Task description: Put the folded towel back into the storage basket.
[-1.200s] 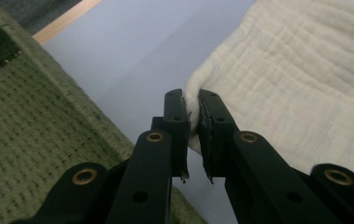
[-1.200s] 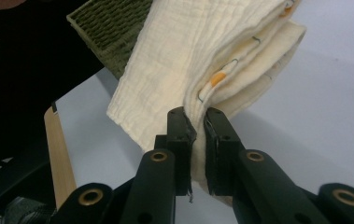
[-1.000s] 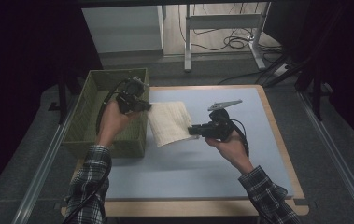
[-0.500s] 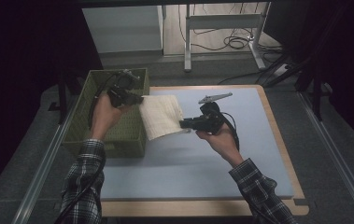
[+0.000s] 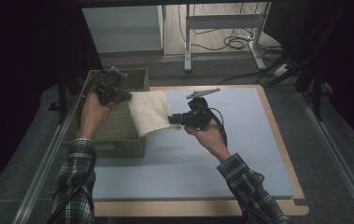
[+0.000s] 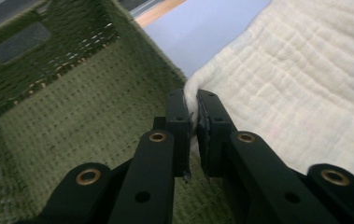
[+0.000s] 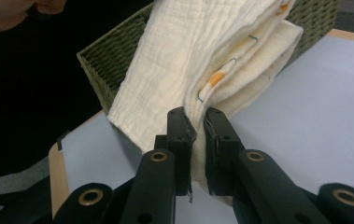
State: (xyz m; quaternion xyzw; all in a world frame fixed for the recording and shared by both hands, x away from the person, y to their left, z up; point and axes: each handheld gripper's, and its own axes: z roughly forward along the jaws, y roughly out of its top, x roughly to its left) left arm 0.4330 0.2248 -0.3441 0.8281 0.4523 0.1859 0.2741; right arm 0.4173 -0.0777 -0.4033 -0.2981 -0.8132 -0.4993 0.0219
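A folded cream cloth (image 5: 150,112) hangs in the air between my two grippers, half over the green woven basket (image 5: 118,125) at the table's left. My left gripper (image 5: 127,95) is shut on the cloth's left corner above the basket. In the left gripper view its jaws pinch the cloth (image 6: 300,98) edge over the basket's floor (image 6: 81,112). My right gripper (image 5: 172,119) is shut on the cloth's right edge, over the blue mat. In the right gripper view the cloth (image 7: 202,60) shows orange and blue print inside its folds, with the basket (image 7: 114,60) behind it.
The blue mat (image 5: 221,154) covers a wooden-edged table top. A grey three-cornered plate (image 5: 202,93) sticks up from the right gripper. Beyond the table are a white cabinet (image 5: 123,28), metal legs and cables on the floor (image 5: 230,42). Metal rails run along both sides.
Both grippers have carried the cloth leftward and a little away from me. The left gripper now hangs over the basket's far part, and the cloth overlaps the basket's right rim.
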